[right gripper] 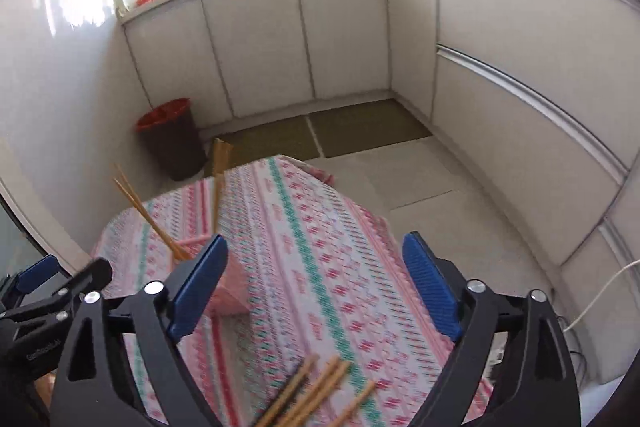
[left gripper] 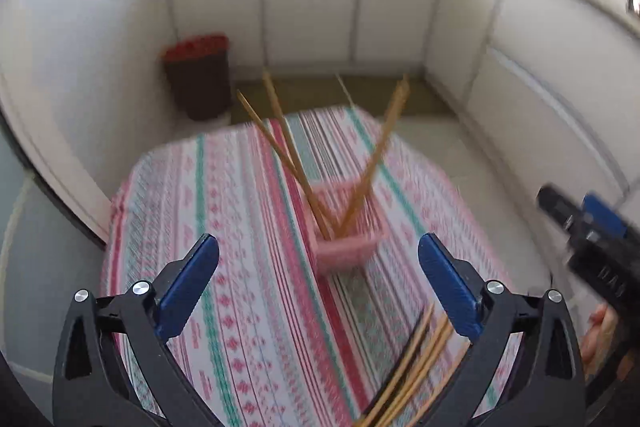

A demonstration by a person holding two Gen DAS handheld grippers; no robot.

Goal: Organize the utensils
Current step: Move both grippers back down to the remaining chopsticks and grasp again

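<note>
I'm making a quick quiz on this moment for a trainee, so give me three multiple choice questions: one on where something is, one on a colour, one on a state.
1. Where do the upright chopsticks stand?
A. in the pink basket
B. in the bin
C. on the floor

2. What colour is the liner at the rim of the waste bin?
A. blue
B. red
C. white

3. How is the left gripper?
A. shut on a chopstick
B. open, holding nothing
C. shut on the basket

Answers: 1 A, their lower ends sit inside the basket. 2 B, red shows around the rim. 3 B, its jaws stand wide apart over the tablecloth.
</note>
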